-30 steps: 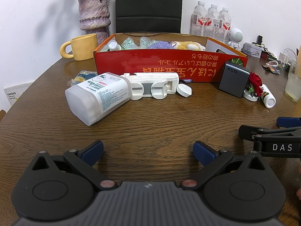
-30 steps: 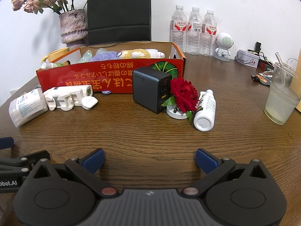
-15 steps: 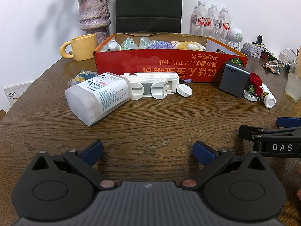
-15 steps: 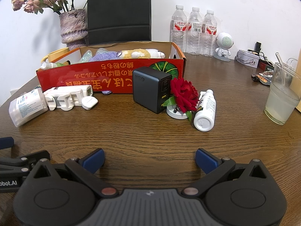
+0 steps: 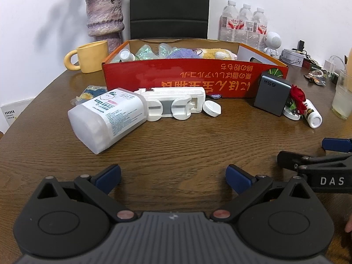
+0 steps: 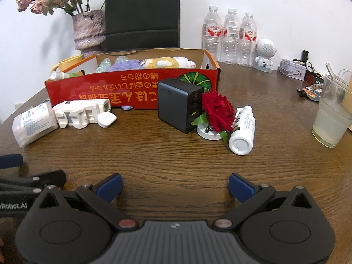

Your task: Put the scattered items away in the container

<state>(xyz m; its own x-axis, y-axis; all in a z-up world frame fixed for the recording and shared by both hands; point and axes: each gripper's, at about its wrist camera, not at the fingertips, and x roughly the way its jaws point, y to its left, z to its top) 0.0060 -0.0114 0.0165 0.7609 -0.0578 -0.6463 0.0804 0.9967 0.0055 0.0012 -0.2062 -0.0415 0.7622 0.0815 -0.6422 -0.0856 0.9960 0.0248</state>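
Nearest, the left gripper [image 5: 172, 172] and right gripper [image 6: 175, 183] hover low over the table [image 5: 176, 145], jaws spread wide and empty; nothing has shifted over the last second. Beyond lie the scattered items: tub [image 5: 107, 118], white holder [image 5: 173, 105], charger [image 6: 179, 104], rose [image 6: 216, 111], bottle [image 6: 242, 129]. Farthest, the red box [image 5: 193, 80] holds some items, so tidying remains unfinished.

Both wrist views low, near table, facing red box [image 5: 193, 81], side by side
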